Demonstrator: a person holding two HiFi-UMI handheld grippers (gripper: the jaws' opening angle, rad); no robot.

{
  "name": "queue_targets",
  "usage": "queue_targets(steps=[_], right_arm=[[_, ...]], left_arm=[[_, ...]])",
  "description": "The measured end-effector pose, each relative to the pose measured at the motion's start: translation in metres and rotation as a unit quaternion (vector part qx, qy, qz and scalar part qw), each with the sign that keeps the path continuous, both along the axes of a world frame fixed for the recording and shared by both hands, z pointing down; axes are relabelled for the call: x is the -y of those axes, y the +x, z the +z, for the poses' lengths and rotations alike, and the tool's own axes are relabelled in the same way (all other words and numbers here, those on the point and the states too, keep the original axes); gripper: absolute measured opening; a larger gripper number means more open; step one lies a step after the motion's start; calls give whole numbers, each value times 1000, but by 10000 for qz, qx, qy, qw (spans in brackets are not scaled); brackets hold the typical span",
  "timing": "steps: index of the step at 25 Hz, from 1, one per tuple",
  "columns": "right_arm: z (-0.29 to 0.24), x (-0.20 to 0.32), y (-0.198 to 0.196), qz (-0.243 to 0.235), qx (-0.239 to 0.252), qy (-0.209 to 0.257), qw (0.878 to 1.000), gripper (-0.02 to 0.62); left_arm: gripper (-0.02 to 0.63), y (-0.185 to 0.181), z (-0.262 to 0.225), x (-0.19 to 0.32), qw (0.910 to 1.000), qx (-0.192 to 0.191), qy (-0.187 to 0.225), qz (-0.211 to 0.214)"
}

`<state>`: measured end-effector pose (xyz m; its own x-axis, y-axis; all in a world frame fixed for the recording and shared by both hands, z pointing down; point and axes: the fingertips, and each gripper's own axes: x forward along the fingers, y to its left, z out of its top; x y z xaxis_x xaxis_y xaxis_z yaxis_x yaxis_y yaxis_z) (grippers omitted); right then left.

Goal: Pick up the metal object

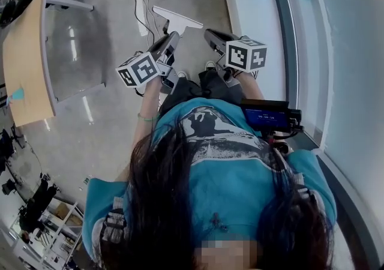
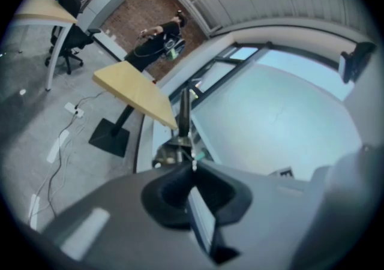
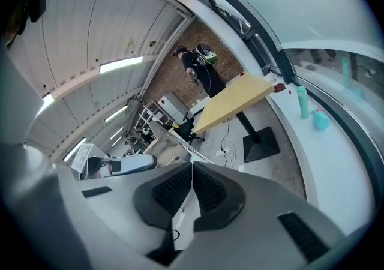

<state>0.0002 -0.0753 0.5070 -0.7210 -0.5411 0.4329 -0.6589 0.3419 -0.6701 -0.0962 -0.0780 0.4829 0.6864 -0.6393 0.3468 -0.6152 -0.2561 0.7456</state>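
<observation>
Holding the left tool (image 2: pixel 194 164) and the right tool (image 3: pixel 192 162) closed on nothing, we find no metal object in any view, perhaps hidden beneath us; reaching with jaws together risks knocking it away unseen.

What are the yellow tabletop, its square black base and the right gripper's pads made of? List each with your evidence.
Tabletop: pale yellow, matt, even colour; looks like wood or wood-look laminate, cannot tell which.
Base: flat thin black plate with a slim post; probably painted metal.
Right gripper pads: black, dull, finely ribbed; likely rubber or soft plastic.
</observation>
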Motion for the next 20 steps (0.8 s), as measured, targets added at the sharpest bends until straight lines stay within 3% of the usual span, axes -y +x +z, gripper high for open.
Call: queue_targets(steps=[14,20], right_arm=[[-6,11,9,307,4,68,9995,15],[-2,6,4,198,-16,59,9998,15]], left_arm=[[10,3,-7,3,9999,-61,139,73],[10,5,-2,4,9998,-44,158,84]])
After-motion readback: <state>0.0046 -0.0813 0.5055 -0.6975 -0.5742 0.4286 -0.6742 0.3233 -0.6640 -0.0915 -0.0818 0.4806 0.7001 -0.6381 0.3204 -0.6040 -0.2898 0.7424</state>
